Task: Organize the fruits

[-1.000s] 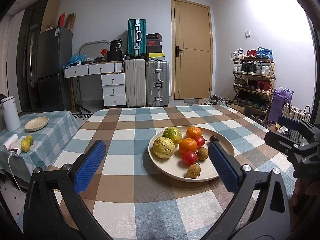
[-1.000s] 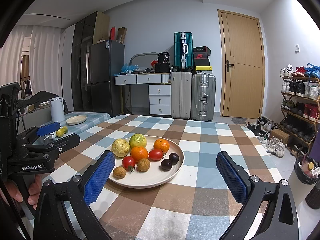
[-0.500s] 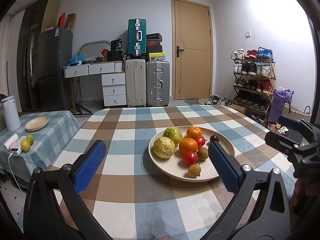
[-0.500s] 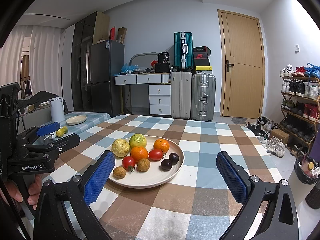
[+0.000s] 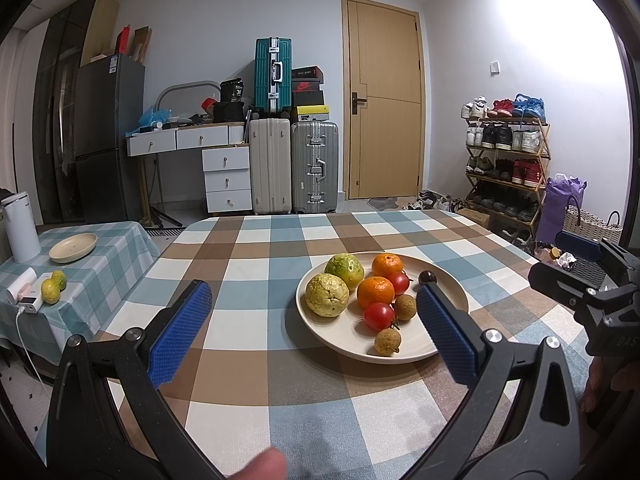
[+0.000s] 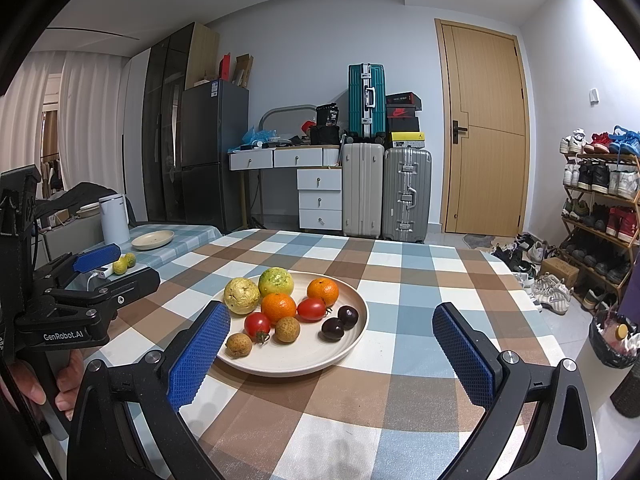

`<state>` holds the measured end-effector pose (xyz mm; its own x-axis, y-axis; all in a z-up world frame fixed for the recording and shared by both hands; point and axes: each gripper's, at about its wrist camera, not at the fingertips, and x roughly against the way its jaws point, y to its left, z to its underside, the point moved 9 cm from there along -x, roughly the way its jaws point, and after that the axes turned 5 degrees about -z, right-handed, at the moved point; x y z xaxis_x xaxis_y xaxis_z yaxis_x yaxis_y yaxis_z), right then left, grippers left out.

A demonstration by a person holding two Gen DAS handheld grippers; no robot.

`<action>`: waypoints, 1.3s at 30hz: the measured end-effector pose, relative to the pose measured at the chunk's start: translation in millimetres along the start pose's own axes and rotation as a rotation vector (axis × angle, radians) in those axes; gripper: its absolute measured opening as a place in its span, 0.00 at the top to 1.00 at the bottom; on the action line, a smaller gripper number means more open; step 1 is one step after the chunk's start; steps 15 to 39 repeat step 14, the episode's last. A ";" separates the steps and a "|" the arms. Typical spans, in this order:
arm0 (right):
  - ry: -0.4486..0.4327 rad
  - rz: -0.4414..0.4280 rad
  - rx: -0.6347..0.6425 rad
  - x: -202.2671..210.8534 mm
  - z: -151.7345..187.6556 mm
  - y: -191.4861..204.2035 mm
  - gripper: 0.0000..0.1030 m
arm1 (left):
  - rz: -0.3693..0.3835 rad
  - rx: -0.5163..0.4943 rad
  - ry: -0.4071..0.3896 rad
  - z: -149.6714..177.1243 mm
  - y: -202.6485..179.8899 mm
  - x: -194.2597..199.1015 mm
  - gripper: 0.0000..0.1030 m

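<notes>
A cream plate (image 5: 448,300) (image 6: 352,332) on the checked table holds mixed fruit: two yellow-green guavas (image 5: 327,300) (image 6: 241,295), two oranges (image 5: 375,292) (image 6: 279,307), two red tomatoes (image 5: 378,316) (image 6: 311,309), two brown longans (image 5: 387,342) (image 6: 239,345) and dark plums (image 6: 333,329). My left gripper (image 5: 314,332) is open and empty, near the table's front, with the plate ahead to its right. My right gripper (image 6: 334,350) is open and empty, just short of the plate.
A low side table (image 5: 100,264) on the left holds an empty cream dish (image 5: 73,247), two small green-yellow fruits (image 5: 53,286), a white kettle (image 5: 20,226) and a charger. Suitcases, drawers, a fridge and a shoe rack stand behind.
</notes>
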<state>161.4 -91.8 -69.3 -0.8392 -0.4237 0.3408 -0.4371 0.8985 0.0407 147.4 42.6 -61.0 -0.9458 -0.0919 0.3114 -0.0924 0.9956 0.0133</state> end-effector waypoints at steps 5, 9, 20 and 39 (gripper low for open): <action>0.000 0.000 0.000 -0.5 0.1 -0.1 0.00 | 0.005 -0.001 0.000 0.4 -0.3 -0.4 0.01; 0.000 0.000 -0.001 -1.0 0.1 -0.1 0.00 | 0.005 -0.001 0.001 0.0 -0.5 1.2 0.01; 0.000 0.000 -0.001 -0.2 0.2 -0.3 0.00 | 0.014 -0.006 0.002 1.1 -2.4 2.1 0.01; 0.000 0.000 -0.001 -0.2 0.2 -0.3 0.00 | 0.014 -0.006 0.002 1.1 -2.4 2.1 0.01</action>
